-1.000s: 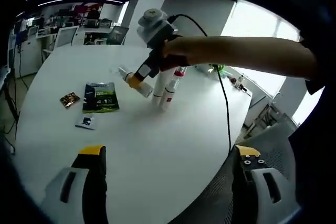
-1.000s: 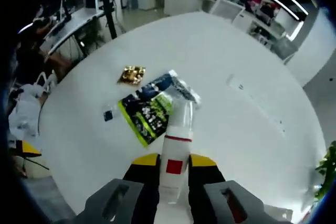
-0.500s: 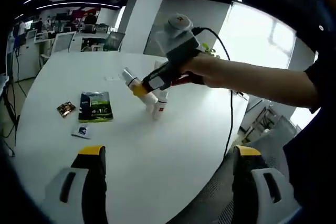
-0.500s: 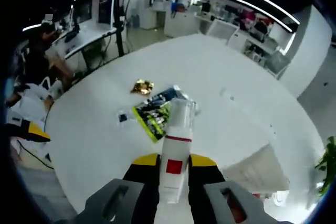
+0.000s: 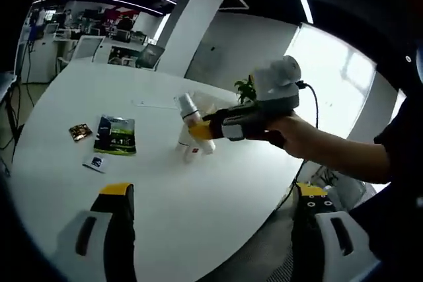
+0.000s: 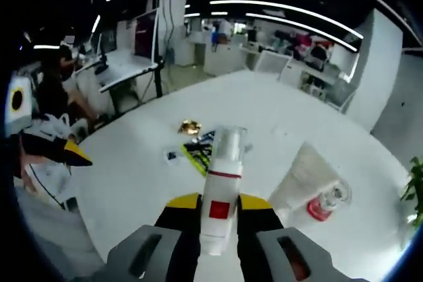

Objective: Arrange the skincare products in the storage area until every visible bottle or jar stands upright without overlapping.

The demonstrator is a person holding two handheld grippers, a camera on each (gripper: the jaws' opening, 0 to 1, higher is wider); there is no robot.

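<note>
My right gripper (image 6: 219, 207) is shut on a white bottle (image 6: 221, 189) with a red square label and a clear cap, held in the air over the round white table (image 6: 132, 176). In the left gripper view that bottle (image 5: 190, 111) tilts up to the left from the right gripper (image 5: 203, 131), which a hand holds. Under it stand a small white bottle with a red label (image 5: 191, 154) and another white one (image 5: 184, 138). The right gripper view looks down on a white tube (image 6: 301, 177) and a red-capped bottle (image 6: 324, 205). My left gripper (image 5: 213, 191) hangs open at the near table edge, holding nothing.
A green sachet (image 5: 115, 135), a gold packet (image 5: 80, 132) and a small dark packet (image 5: 96, 162) lie flat on the left of the table (image 5: 198, 189). A potted plant (image 5: 245, 89) stands at the far edge. Desks and monitors (image 6: 142, 37) fill the office behind.
The right gripper has carried the white bottle up and to the right, off the table. The white tube and red-capped bottle have come into the right gripper view. My left gripper stays open.
</note>
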